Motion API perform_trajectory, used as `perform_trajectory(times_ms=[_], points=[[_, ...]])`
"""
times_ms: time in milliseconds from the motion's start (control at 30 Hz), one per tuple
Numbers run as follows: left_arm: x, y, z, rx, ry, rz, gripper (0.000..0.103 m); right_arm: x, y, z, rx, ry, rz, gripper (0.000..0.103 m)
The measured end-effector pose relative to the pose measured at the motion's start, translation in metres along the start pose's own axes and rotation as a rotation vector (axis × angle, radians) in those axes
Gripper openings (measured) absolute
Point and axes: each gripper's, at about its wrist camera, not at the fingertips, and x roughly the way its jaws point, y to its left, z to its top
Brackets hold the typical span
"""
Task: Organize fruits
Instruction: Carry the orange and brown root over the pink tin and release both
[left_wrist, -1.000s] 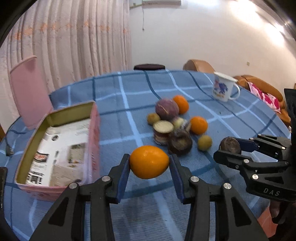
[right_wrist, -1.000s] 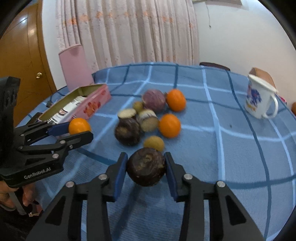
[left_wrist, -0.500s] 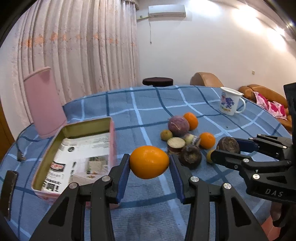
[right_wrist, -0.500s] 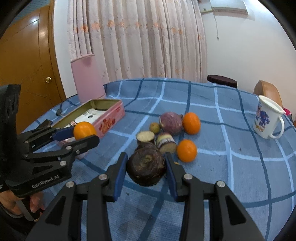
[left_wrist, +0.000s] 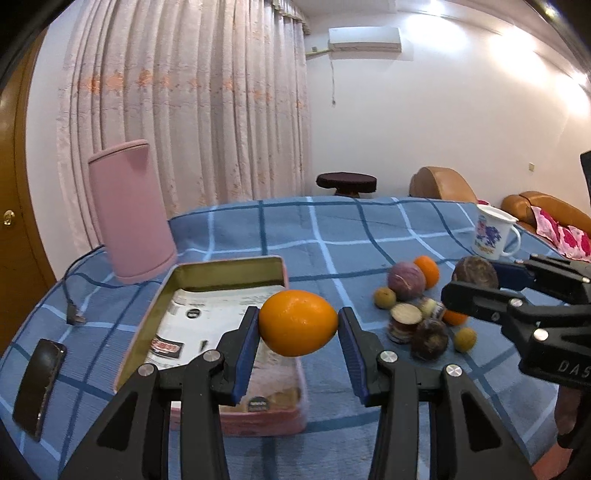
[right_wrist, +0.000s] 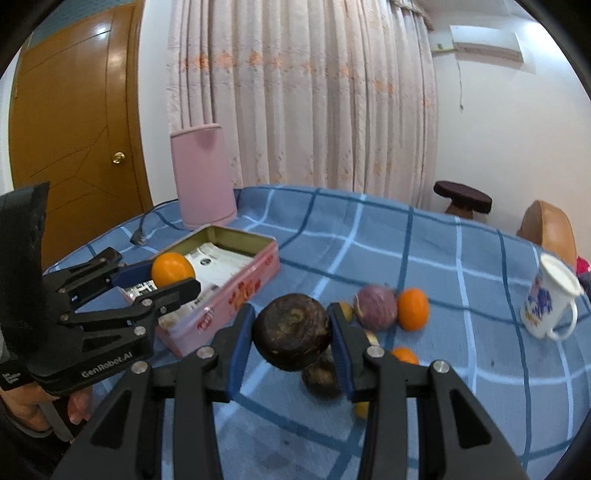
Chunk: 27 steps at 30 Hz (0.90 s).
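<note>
My left gripper (left_wrist: 298, 328) is shut on an orange (left_wrist: 297, 322) and holds it above the near right part of the open pink tin box (left_wrist: 229, 265). It also shows in the right wrist view (right_wrist: 170, 277). My right gripper (right_wrist: 292, 334) is shut on a dark brown round fruit (right_wrist: 291, 331), held in the air right of the box; it also shows in the left wrist view (left_wrist: 475, 273). A pile of fruits (left_wrist: 413, 306) lies on the blue checked tablecloth (left_wrist: 332, 229): oranges, a purple fruit, dark fruits and small yellow ones.
A pink cylinder (left_wrist: 127, 210) stands behind the box with a power plug (left_wrist: 75, 316) near it. A dark phone (left_wrist: 38, 384) lies at the left edge. A white mug (left_wrist: 493, 236) stands at the far right. A printed sheet lines the box.
Both grippers have risen and moved left with their fruits. The orange now hangs over the box. The fruit pile has dropped away to the right.
</note>
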Motion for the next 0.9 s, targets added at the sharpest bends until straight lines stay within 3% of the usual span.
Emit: perform_trajectory(times_ms=[367, 900], points=[[0.005, 0.022, 0.003, -0.018, 0.000, 0.043, 0.045, 0.016, 0.028, 0.024, -0.057, -0.017, 0.044, 0.043], [0.041, 0.076, 0.000, -0.070, 0.099, 0.141, 0.045, 0.085, 0.068, 0.039, -0.101, 0.036, 0.128, 0.043]])
